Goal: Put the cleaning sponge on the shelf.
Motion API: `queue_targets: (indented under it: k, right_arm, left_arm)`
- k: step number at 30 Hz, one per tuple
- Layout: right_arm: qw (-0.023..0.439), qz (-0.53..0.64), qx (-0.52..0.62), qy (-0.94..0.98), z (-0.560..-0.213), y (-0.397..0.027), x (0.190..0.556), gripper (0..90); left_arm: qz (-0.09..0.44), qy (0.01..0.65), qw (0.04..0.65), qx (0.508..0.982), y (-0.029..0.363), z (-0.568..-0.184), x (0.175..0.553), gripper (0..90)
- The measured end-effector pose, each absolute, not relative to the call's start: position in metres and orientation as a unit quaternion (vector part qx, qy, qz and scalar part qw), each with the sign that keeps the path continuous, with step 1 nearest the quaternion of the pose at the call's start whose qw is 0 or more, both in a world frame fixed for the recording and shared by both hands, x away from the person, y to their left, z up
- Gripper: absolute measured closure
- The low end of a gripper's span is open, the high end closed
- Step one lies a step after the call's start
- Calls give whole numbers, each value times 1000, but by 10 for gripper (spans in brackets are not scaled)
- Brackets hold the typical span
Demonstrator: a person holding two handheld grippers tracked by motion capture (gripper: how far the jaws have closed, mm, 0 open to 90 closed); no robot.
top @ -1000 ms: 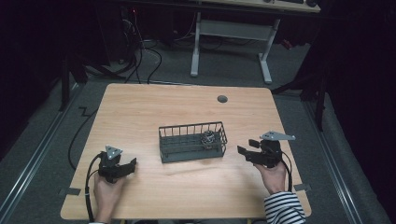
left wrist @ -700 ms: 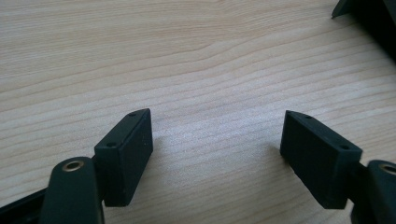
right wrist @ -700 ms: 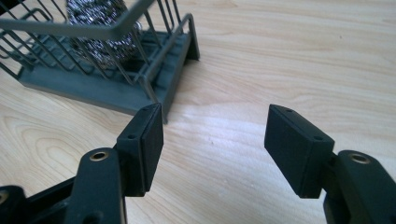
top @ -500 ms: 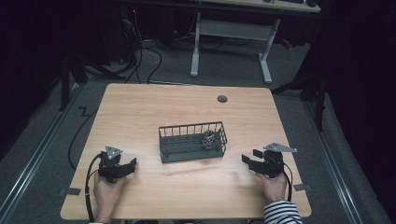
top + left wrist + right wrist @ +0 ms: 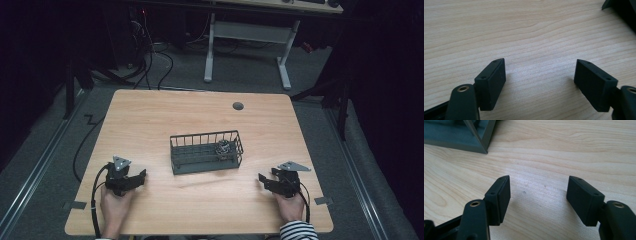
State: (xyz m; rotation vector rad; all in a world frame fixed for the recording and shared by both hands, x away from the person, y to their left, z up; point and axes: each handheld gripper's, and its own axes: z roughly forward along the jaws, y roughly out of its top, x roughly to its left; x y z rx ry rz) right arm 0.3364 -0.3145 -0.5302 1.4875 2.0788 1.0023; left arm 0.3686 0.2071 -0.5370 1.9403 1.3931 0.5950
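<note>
A dark wire basket [image 5: 206, 151] stands in the middle of the wooden table [image 5: 150, 125]. A small tangle of metal parts [image 5: 223, 148] lies in its right end. My left gripper [image 5: 141, 176] rests low on the table at the front left, open, with bare wood between its jaws [image 5: 540, 72]. My right gripper [image 5: 263, 180] sits at the front right, open and holding nothing [image 5: 539, 187]. In the right gripper view, a corner of the basket [image 5: 477, 138] shows at the upper left. A dark corner of the basket [image 5: 621, 10] shows at the upper right of the left gripper view.
A round cable hole [image 5: 238, 106] is set near the table's far edge. Beyond the table stand a white desk frame [image 5: 247, 35] and loose cables [image 5: 150, 55] on the floor. Bits of tape [image 5: 75, 205] mark the front corners.
My right gripper has moved back toward the front edge and lower onto the table. The left gripper has stayed put.
</note>
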Motion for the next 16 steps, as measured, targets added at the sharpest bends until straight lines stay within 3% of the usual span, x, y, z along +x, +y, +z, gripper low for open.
queue_targets:
  k: [7,16]
  right_arm:
    - [229,322,511,763,-531,-304,335,345]
    - [228,322,512,763,-531,-305,335,343]
  left_arm:
    - [228,534,334,743,207,-537,369,259]
    - [228,533,333,743,207,-537,368,258]
